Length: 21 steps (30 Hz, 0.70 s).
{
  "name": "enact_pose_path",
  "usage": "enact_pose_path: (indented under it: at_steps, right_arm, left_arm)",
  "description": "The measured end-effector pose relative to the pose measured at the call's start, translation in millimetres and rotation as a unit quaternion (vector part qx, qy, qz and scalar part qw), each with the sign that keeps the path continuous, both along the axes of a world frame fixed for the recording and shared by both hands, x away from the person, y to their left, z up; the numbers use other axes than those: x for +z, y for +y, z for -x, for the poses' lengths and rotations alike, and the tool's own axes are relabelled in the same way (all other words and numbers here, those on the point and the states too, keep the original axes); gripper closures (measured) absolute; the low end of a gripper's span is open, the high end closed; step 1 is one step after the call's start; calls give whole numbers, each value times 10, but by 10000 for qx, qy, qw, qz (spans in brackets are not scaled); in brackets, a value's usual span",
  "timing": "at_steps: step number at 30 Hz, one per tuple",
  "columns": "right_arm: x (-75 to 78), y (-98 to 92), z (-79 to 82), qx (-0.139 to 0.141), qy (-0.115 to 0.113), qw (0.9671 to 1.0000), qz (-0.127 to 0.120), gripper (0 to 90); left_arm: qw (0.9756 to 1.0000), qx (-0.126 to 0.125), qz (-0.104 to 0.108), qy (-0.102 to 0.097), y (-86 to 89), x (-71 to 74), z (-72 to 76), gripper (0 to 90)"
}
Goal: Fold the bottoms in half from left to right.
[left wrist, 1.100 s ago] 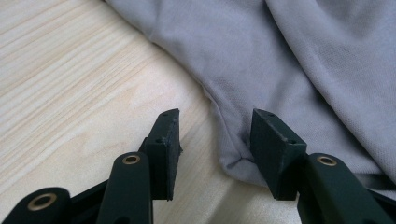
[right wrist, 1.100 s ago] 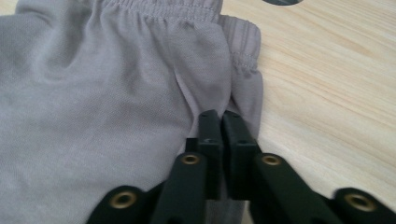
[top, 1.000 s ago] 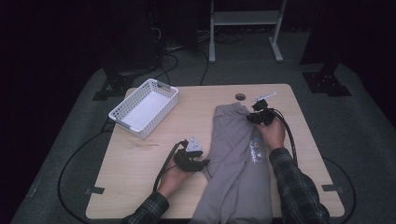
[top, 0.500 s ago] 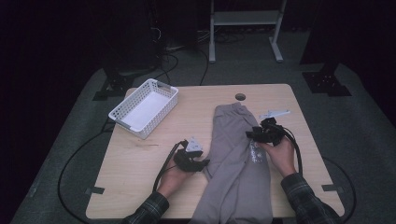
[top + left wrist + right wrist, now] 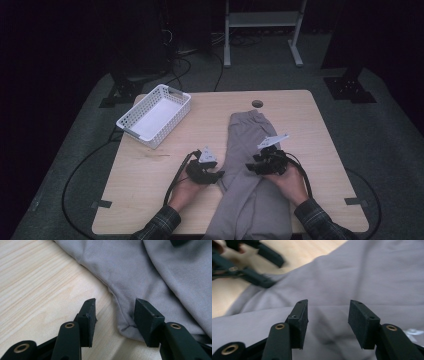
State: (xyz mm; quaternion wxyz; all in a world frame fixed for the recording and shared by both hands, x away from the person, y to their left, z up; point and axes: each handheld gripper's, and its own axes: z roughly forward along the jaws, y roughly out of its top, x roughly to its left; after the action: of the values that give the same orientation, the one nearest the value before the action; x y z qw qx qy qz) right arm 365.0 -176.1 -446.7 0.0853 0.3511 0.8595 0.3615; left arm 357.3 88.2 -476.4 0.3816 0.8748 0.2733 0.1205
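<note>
A grey garment (image 5: 250,150) lies lengthwise on the wooden table (image 5: 150,170), reaching from near the far edge to the front edge. My left gripper (image 5: 219,175) rests at the garment's left edge. In the left gripper view its jaws (image 5: 115,302) stand open, with a folded corner of the garment (image 5: 125,327) beside the right-hand jaw. My right gripper (image 5: 249,167) hovers over the middle of the garment. Its jaws (image 5: 328,302) have just been opening and stand open above the grey garment (image 5: 362,272), with nothing between them. The left gripper (image 5: 259,280) shows blurred beyond.
A white slotted basket (image 5: 155,116) stands at the table's back left. A round cable hole (image 5: 257,103) sits near the far edge. A black cable (image 5: 175,180) trails from the left gripper. A metal frame (image 5: 260,20) stands on the floor behind the table.
My right gripper has moved from the garment's far end back toward the person, to its middle, and its jaws have opened. The left gripper has stayed in place.
</note>
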Motion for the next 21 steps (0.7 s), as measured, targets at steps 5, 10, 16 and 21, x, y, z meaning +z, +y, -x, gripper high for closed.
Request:
enact_pose_path:
  at_steps: [5, 10, 16, 21]
  right_arm:
    - [-30, 132, 104, 281, 79, 9996, -16, 482]
    - [-81, 285, 149, 508, 140, 9985, 112, 518]
    - [-168, 356, 200, 557, -41, 9972, 507, 817]
    - [-150, 363, 229, 598, -130, 9964, 581, 881]
  left_arm:
    - [10000, 5, 8, 2, -3, -1, 1, 520]
    - [10000, 7, 9, 4, -2, -1, 2, 520]
    - [10000, 3, -4, 12, -3, 1, 3, 521]
    - [10000, 6, -4, 10, -4, 0, 4, 522]
